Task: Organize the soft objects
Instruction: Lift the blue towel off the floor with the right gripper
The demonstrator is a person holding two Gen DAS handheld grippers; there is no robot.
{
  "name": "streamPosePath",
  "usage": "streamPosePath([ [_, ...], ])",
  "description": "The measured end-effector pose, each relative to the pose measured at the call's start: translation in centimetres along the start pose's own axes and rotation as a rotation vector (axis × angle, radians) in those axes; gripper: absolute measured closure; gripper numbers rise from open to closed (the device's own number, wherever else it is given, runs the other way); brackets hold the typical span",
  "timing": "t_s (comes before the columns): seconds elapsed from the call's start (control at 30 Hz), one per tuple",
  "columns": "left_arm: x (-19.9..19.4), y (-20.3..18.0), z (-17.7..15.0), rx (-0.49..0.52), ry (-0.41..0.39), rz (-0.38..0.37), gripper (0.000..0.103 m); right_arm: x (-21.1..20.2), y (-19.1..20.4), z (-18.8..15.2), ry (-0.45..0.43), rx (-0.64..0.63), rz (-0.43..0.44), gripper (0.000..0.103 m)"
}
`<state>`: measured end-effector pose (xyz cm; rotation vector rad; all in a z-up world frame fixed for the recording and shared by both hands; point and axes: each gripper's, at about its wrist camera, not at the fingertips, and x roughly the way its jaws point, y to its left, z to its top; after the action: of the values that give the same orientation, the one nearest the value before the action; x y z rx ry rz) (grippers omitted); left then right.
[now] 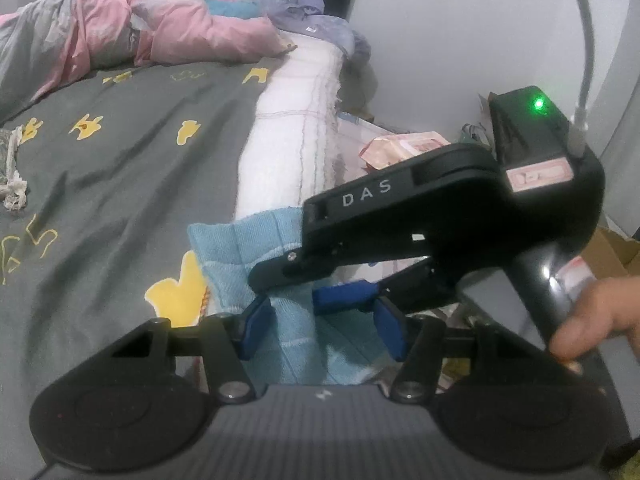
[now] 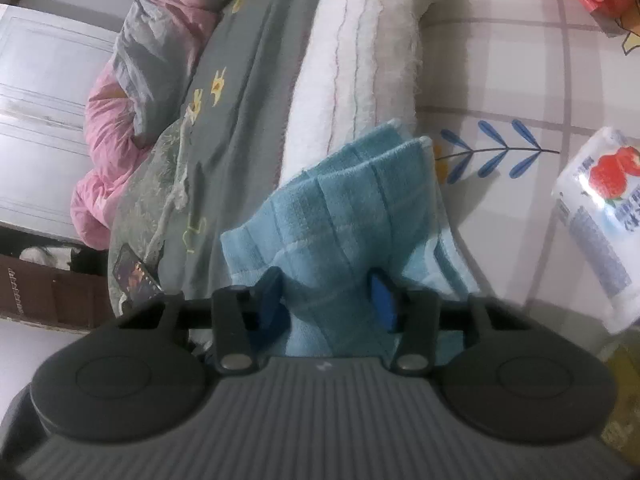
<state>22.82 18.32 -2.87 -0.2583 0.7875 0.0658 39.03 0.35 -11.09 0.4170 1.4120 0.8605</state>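
A bed (image 1: 120, 168) with a grey sheet printed with yellow shapes fills the left of the scene, and a pink and grey quilt (image 1: 132, 28) is heaped at its far end. Along the bed's right edge runs a white blanket (image 1: 296, 128), and beyond that edge lies a surface with a checked cloth (image 2: 520, 92), where a white packet with red fruit (image 2: 600, 208) stands near the right. A phone (image 2: 134, 274) lies on the grey sheet at the near left. The blue towel (image 2: 340, 216) hangs folded over the bed's right edge, its long axis running from near to far, its two folded corners pointing away. The right gripper (image 2: 326, 300) is clamped on the towel's near end, cloth bunched between its blue pads. The left gripper (image 1: 320, 328) also has the towel between its fingers, though whether its pads press the cloth cannot be told. The right gripper crosses just above it, crowding that corner; the sheet to the left lies open.
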Motion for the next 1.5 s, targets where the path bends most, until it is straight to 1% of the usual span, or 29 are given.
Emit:
streamPosePath([
  [0.03,-0.4,0.0,0.0,0.003,-0.006,-0.005,0.046,-0.2,0.0,-0.1,-0.007,-0.007,0.003,0.069],
  [0.07,-0.8,-0.2,-0.1,0.011,-0.014,-0.009,0.046,-0.7,0.2,-0.2,-0.015,-0.017,0.007,0.073],
  [0.13,-1.5,-0.6,-0.3,0.032,-0.027,-0.011,0.042,-1.5,0.4,-0.3,-0.023,-0.016,0.023,0.086],
  [0.17,-1.7,-0.9,-0.3,0.043,-0.028,-0.010,0.036,-2.2,0.3,-0.4,-0.026,-0.011,0.037,0.087],
  [0.2,-1.9,-1.1,-0.4,0.050,-0.030,-0.008,0.034,-2.9,0.2,-0.5,-0.031,-0.008,0.049,0.089],
  [0.33,-1.8,-2.2,-0.1,0.068,-0.020,-0.006,0.032,-5.7,0.2,-1.1,-0.040,0.002,0.098,0.091],
  [0.43,-2.0,-3.2,0.0,0.090,-0.020,-0.028,0.031,-7.7,0.5,-2.0,-0.042,-0.003,0.137,0.091],
  [0.5,-2.3,-3.9,-0.1,0.106,-0.021,-0.050,0.033,-9.1,0.8,-2.7,-0.042,-0.008,0.162,0.091],
  [0.53,-2.5,-4.4,-0.1,0.113,-0.025,-0.063,0.036,-9.7,1.1,-2.9,-0.043,-0.014,0.176,0.091],
  [0.6,-2.8,-5.1,-0.2,0.121,-0.034,-0.071,0.062,-11.0,1.4,-3.6,-0.050,-0.030,0.187,0.092],
  [0.63,-3.0,-5.3,-0.2,0.119,-0.032,-0.067,0.067,-11.6,1.5,-3.9,-0.054,-0.036,0.192,0.091],
  [0.67,-3.2,-5.5,-0.2,0.114,-0.032,-0.074,0.076,-12.2,1.5,-4.1,-0.060,-0.041,0.194,0.091],
  [0.7,-3.4,-5.6,-0.2,0.107,-0.031,-0.086,0.081,-13.0,1.3,-4.4,-0.069,-0.045,0.196,0.092],
  [0.77,-4.0,-6.3,0.0,0.103,-0.034,-0.112,0.083,-14.3,1.1,-4.8,-0.080,-0.042,0.207,0.092],
  [0.83,-4.7,-7.5,0.2,0.117,-0.045,-0.130,0.084,-15.8,0.6,-5.4,-0.098,-0.039,0.225,0.092],
  [0.97,-6.1,-11.3,0.6,0.158,-0.070,-0.178,0.084,-20.4,-0.3,-7.1,-0.167,-0.052,0.244,0.092],
  [1.1,-7.4,-16.4,1.0,0.208,-0.096,-0.274,0.084,-26.7,-1.7,-9.5,-0.272,-0.055,0.237,0.092],
  [1.2,-7.6,-21.0,1.0,0.247,-0.087,-0.361,0.084,-32.0,-3.2,-12.0,-0.368,-0.046,0.197,0.092],
  [1.27,-7.4,-24.4,0.8,0.277,-0.065,-0.422,0.084,-35.5,-4.7,-13.6,-0.428,-0.028,0.163,0.092],
  [1.37,-6.2,-29.3,0.1,0.310,-0.005,-0.517,0.084,-40.3,-7.3,-16.3,-0.507,0.018,0.097,0.092],
  [1.43,-5.0,-32.4,-0.7,0.316,0.055,-0.575,0.084,-42.9,-9.4,-18.1,-0.547,0.062,0.046,0.092],
  [1.5,-3.5,-35.2,-1.6,0.316,0.118,-0.615,0.083,-45.1,-11.6,-19.7,-0.575,0.105,-0.015,0.092],
])
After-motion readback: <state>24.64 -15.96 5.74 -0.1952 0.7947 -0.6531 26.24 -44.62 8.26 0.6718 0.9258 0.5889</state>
